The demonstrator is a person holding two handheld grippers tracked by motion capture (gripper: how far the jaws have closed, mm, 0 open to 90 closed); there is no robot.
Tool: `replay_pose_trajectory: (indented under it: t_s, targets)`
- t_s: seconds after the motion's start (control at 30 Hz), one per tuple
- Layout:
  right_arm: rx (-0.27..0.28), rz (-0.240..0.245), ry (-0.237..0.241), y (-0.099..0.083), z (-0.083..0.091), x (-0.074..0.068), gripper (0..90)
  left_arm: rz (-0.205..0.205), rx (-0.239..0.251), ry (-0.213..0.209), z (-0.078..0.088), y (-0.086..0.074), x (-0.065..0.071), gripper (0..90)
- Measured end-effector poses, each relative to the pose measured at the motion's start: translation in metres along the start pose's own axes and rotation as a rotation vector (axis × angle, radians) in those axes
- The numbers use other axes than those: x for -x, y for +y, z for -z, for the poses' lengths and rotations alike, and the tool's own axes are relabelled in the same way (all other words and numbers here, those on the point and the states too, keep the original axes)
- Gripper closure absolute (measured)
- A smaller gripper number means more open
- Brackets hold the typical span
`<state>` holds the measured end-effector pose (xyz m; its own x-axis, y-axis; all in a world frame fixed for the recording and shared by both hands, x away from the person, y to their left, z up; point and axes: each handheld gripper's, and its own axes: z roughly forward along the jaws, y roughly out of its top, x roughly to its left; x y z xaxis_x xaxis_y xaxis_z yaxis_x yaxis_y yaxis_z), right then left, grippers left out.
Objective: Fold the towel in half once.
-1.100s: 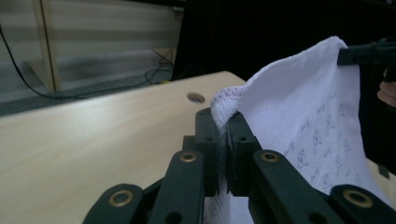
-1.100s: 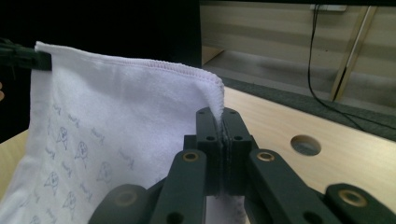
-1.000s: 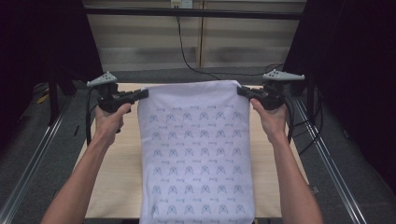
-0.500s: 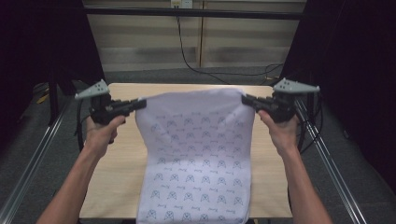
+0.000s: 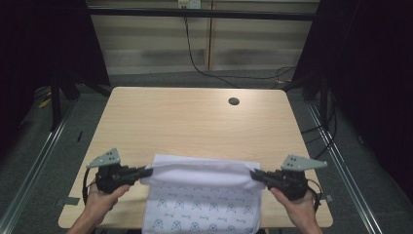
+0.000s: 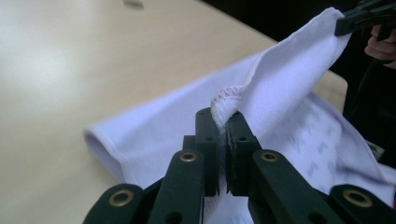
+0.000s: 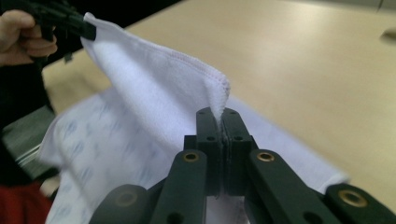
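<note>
— So, what do we have on the table right now?

— We see a pale wooden table [image 5: 195,122] from above, with a small round hole [image 5: 234,101] near its far edge. A white cloth [image 5: 204,195] with a faint blue printed pattern lies at the near edge, closest to us, and part of it hangs off that edge.

— And our two tools?

— We hold one in each hand. Our left gripper [image 5: 144,171] sits at the near left of the table, and our right gripper [image 5: 255,174] at the near right. Each points inward, toward the other, with the cloth stretched between them.

— Are they spread, or pressed together?

— Both are pressed together, each pinching a corner of the cloth. Looking along the left gripper [image 6: 223,122], we see the stitched hem bunched up between its two black jaws. Looking along the right gripper [image 7: 220,116], the hemmed corner rises in a small peak from between its jaws.

— How does the cloth lie?

— Its far part is folded back over toward us, so a plain white band runs between the two grippers, above the patterned part. The fold rests on the table; the pinched corners are lifted just above it.
</note>
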<state>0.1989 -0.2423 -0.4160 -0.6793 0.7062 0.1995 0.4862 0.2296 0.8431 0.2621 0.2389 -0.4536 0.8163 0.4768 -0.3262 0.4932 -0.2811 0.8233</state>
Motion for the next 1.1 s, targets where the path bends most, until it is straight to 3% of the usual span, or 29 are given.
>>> replay_pose_trajectory:
  t_s: [0.1,0.17,0.27,0.37,0.47,0.53,0.7,0.73,0.77,0.9,1.1]
  targets:
    - [-0.061,-0.031,0.024,-0.026,-0.008,-0.008,88.0,0.031,-0.074,-0.030,-0.007,-0.024,0.003,86.0]
    - [-0.146,-0.035,0.027,-0.047,-0.018,-0.013,88.0,0.027,-0.115,-0.024,-0.010,-0.034,0.007,86.0]
    - [-0.166,-0.061,0.030,-0.057,-0.023,-0.013,88.0,-0.007,-0.175,-0.020,-0.015,-0.043,0.013,85.9]
    - [-0.233,-0.067,0.030,-0.071,-0.038,-0.012,88.0,-0.001,-0.230,-0.007,-0.022,-0.049,0.013,85.8]
    - [-0.253,-0.051,0.003,-0.069,-0.043,-0.013,88.0,-0.004,-0.229,-0.005,-0.026,-0.048,0.007,85.9]
    - [-0.254,-0.058,0.001,-0.067,-0.049,-0.006,88.1,0.014,-0.218,0.021,-0.029,-0.044,-0.001,86.0]
    - [-0.246,-0.043,-0.043,-0.055,-0.066,0.009,88.1,-0.007,-0.210,0.092,-0.038,-0.029,-0.024,86.2]
    - [-0.254,-0.029,-0.050,-0.046,-0.077,0.018,88.1,0.011,-0.201,0.114,-0.044,-0.021,-0.038,86.2]
    - [-0.254,-0.029,-0.050,-0.046,-0.077,0.018,88.1,0.011,-0.201,0.114,-0.044,-0.021,-0.038,86.3]
    - [-0.258,-0.037,-0.073,-0.023,-0.106,0.044,88.1,0.016,-0.208,0.154,-0.054,-0.002,-0.068,86.4]
    - [-0.227,-0.071,-0.100,-0.003,-0.136,0.072,88.1,0.043,-0.189,0.251,-0.074,0.025,-0.111,86.4]
